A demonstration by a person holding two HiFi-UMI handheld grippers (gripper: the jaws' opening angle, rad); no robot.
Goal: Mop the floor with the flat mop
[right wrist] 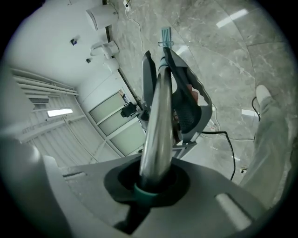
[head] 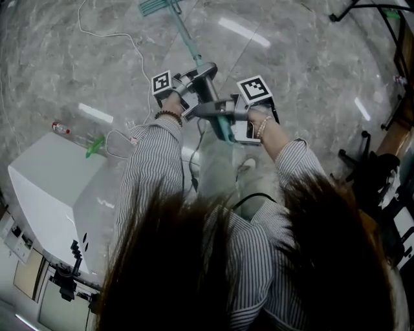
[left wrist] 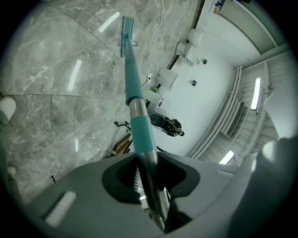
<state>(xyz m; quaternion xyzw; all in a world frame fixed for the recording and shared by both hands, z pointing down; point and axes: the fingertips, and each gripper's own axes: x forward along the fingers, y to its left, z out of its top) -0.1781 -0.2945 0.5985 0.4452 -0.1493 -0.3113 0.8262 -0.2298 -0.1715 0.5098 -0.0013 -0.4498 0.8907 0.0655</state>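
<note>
Left gripper (left wrist: 150, 183) and right gripper (right wrist: 150, 182) pinch the mop handle (left wrist: 134, 81) over glossy marble floor (head: 297, 61).

Glossy grey marble floor (head: 310, 58), teal mop head (head: 155, 6), white cable (head: 110, 32), small bottle (head: 59, 127)

A person is reaching both arms forward, elbows bent, in striped sleeves (head: 152, 161). The left hand (head: 172, 101) is holding the left gripper (head: 202, 76) just ahead of the right gripper (head: 220, 111), which the right hand (head: 260, 121) is holding. Both grippers are pointing roughly level, each clamping its jaws around the pole (head: 187, 39). The left wrist seems to be wearing a beaded bracelet (head: 169, 115).
</note>
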